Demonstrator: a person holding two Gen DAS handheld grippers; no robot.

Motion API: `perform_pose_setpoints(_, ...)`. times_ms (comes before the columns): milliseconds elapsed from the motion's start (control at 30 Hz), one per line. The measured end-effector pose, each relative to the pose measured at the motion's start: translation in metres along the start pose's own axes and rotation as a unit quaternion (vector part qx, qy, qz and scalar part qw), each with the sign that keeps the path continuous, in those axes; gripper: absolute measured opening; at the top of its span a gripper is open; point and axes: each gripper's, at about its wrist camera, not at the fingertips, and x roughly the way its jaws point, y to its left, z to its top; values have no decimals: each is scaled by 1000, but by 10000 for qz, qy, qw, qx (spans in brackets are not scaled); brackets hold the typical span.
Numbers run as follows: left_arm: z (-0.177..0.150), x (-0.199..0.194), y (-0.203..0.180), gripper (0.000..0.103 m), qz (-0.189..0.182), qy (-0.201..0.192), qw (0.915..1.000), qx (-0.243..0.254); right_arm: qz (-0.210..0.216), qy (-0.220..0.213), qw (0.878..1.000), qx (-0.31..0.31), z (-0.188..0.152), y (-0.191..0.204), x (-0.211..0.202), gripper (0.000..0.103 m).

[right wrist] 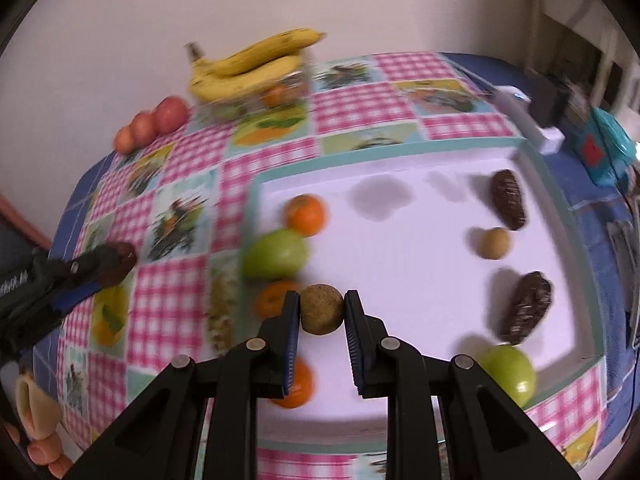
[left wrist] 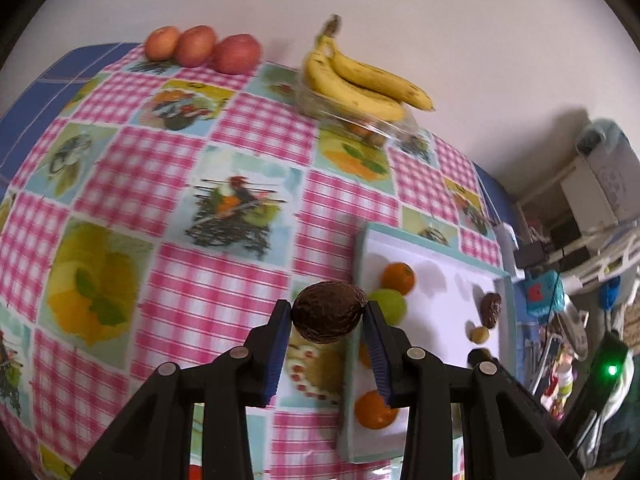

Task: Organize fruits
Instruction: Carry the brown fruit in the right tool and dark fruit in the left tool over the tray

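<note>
My left gripper [left wrist: 327,314] is shut on a dark brown wrinkled fruit [left wrist: 328,311] and holds it above the tablecloth, just left of the white tray [left wrist: 448,276]. It also shows in the right wrist view [right wrist: 120,262]. My right gripper [right wrist: 322,311] is shut on a small round tan fruit [right wrist: 322,309] above the tray [right wrist: 420,264]. On the tray lie oranges [right wrist: 305,215], green fruits [right wrist: 276,254], two dark brown oblong fruits [right wrist: 508,199] and another tan ball [right wrist: 495,243].
Bananas [left wrist: 362,80] rest on a clear plastic box [left wrist: 352,120] at the table's far edge by the wall. Three red apples [left wrist: 200,46] stand in a row at the far left. Clutter and a teal device [right wrist: 604,146] lie beyond the table's right edge.
</note>
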Motion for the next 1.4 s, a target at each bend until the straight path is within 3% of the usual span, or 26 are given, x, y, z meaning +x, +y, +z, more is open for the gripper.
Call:
perform_pose_setpoints(267, -13, 10, -43, 39, -223, 197, 9985, 467, -576, -108, 9958, 699, 12, -67, -7, 23)
perform_pose_setpoints(533, -22, 16, -67, 39, -404, 395, 9956, 745, -750, -424, 9900, 1116, 15, -105, -28, 23)
perform_pose_setpoints(1200, -39, 45, -79, 39, -233, 830, 9918, 944, -555, -506, 9915, 1067, 21, -104, -27, 23)
perform_pose_setpoints(1400, -42, 55, -79, 39, -90, 958, 9902, 1016, -557, -358, 9919, 1082, 23, -109, -13, 23)
